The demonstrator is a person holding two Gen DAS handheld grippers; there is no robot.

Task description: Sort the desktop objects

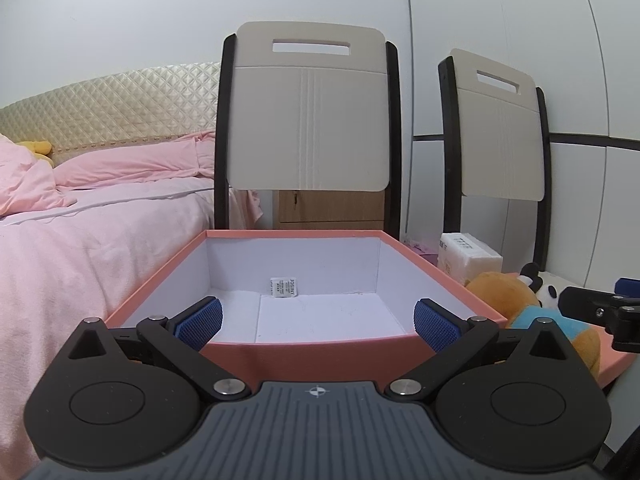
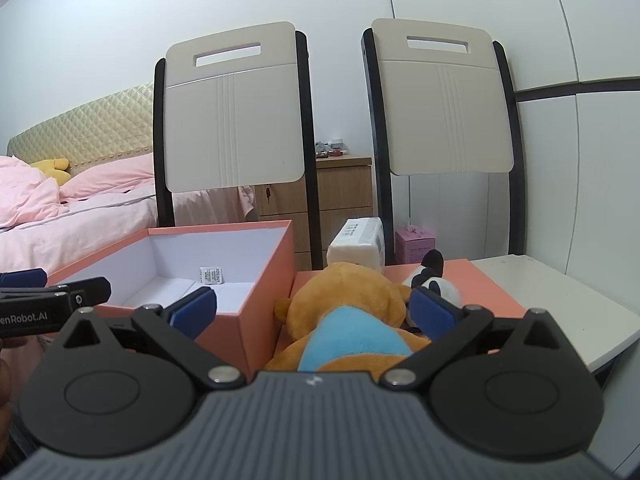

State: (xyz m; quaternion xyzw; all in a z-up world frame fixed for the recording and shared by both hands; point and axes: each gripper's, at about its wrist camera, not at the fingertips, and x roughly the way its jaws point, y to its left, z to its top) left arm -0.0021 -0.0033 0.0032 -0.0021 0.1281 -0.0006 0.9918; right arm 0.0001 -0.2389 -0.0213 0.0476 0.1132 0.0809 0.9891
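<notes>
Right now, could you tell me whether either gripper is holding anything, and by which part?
Nothing is held. The left gripper is open over the pink box; the right gripper is open around the orange plush bear.

Counted: two chairs (image 2: 234, 120) (image 2: 444, 104), one pink open box (image 2: 264, 280) with one small white packet (image 2: 211, 275) inside. Two plush toys: one orange bear (image 2: 348, 300), one panda (image 2: 438, 284). One tissue pack (image 2: 358, 240), one small pink carton (image 2: 414, 244), one wooden drawer unit (image 2: 344, 196), one bed (image 2: 80, 224).

A white table (image 2: 560, 292) carries a pink box (image 2: 260, 320), its flat lid (image 2: 488, 284), and a tissue pack (image 2: 356, 244).
</notes>
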